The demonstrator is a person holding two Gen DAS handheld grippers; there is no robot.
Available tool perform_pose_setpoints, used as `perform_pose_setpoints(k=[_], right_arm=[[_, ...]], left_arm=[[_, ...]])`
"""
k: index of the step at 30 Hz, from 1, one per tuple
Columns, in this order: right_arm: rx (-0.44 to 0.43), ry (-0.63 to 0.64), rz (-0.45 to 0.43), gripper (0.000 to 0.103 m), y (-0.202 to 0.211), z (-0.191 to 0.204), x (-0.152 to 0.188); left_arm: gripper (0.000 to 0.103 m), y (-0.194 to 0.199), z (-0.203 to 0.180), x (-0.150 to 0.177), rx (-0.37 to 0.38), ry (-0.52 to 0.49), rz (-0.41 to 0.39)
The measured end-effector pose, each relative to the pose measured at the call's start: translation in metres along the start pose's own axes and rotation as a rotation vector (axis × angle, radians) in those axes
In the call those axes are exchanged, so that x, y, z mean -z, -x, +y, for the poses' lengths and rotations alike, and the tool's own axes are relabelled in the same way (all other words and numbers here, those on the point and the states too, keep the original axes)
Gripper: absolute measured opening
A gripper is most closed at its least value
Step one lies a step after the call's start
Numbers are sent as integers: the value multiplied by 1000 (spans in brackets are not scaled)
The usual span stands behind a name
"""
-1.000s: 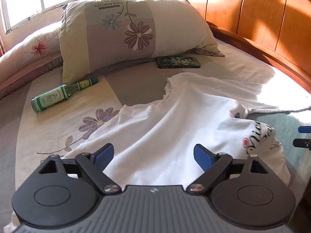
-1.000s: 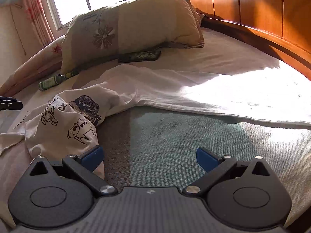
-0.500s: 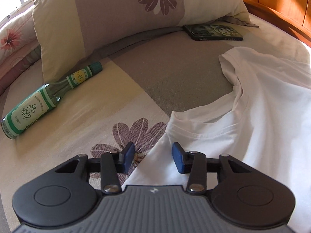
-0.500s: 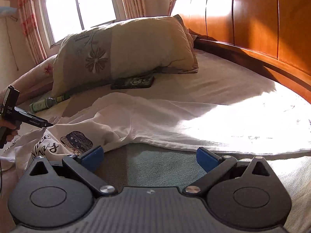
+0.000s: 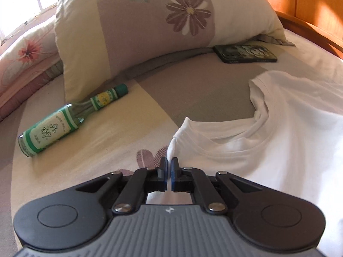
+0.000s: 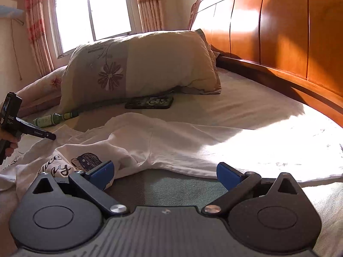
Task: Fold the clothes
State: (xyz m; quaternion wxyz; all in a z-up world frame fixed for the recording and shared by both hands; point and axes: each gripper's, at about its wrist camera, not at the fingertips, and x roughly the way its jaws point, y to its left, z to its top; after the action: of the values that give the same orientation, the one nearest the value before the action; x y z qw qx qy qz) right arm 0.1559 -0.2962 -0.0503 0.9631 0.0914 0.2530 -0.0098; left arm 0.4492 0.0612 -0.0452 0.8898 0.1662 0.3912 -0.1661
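Risk: left gripper (image 5: 169,167) had just closed, fingers clamped on a thin pinch of the white cotton T-shirt (image 5: 268,150) at its shoulder by the collar; the shirt lay crumpled on the bed. Fabric could slip free. Right gripper (image 6: 164,174) fingers apart, empty. Green glass bottle (image 5: 66,120) left of the fingers, dark phone case (image 5: 244,53) beyond: snag hazards.

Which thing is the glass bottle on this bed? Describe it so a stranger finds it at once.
Start at the big flowered pillow at the head of the bed. Just in front of its lower left corner, on the cream patch of the sheet, lies the green bottle. It lies on its side, the only glass thing there, with a green-and-white label and green cap.
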Motion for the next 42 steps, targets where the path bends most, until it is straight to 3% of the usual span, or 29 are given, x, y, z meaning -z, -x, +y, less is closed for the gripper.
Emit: perform_pose_setpoints(k=[2, 6, 9, 12, 14, 15, 17, 21, 24, 26, 31, 36, 42], right_arm=[[9, -4, 1, 103, 0, -2, 1], [16, -18, 17, 103, -4, -5, 3], [11, -24, 21, 103, -6, -5, 4], [8, -3, 26, 103, -6, -3, 3], [8, 12, 39, 103, -8, -3, 2], [7, 16, 39, 103, -8, -2, 1], [2, 24, 39, 103, -9, -1, 0], [-92, 107, 54, 103, -23, 6, -22], [-165, 249, 74, 102, -46, 19, -60], [-204, 338, 110, 90, -74, 30, -88], [-310, 373, 218, 68, -166, 56, -142], [-345, 473, 249, 68, -250, 112, -160], [-362, 555, 343, 68, -324, 155, -145]], left_arm=[[1, 0, 9, -10, -34, 38, -12], [3, -15, 16, -10, -41, 74, 36], [2, -30, 15, 1, -127, 63, 93], [4, -27, 29, 6, -119, 149, 75], [4, -21, 32, 4, -182, 139, 58], [4, -17, 34, 2, -180, 151, 50], [4, -5, 36, -1, -113, 192, 16], [9, 10, 13, -2, 97, 183, 3], [24, 16, -16, 8, 175, 121, 30], [34, 19, -34, 14, 217, 83, 52], [46, 30, -49, 34, 251, 53, 30], [46, 17, -42, 55, 249, 123, 43], [46, 18, -37, 62, 263, 144, 23]])
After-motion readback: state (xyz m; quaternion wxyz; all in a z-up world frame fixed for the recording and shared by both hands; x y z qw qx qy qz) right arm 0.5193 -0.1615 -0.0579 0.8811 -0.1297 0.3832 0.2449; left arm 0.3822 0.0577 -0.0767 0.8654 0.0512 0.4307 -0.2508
